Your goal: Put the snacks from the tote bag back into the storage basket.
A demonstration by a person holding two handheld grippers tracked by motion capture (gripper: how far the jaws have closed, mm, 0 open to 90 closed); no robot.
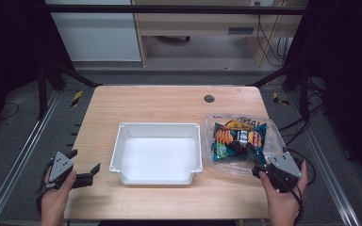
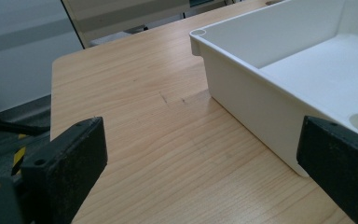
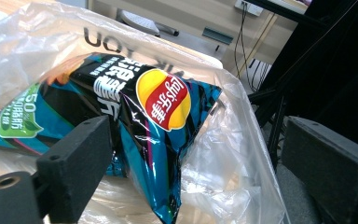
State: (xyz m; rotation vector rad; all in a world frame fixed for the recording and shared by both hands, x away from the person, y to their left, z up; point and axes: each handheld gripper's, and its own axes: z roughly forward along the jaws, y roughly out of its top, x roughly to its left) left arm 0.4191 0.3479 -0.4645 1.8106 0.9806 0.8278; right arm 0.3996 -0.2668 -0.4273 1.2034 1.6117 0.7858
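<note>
Both your grippers stood wide open: the right gripper [image 1: 253, 162] reached into the plastic bag [image 1: 269, 128] at the chip packet [image 1: 238, 139], the left gripper [image 1: 87, 174] beside the white tray [image 1: 156, 129].

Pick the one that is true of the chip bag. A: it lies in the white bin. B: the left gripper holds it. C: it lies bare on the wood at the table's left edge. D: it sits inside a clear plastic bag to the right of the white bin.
D: the chip bag lies inside the clear plastic bag right of the white bin, in front of the right gripper, whose jaws stand open.
</note>
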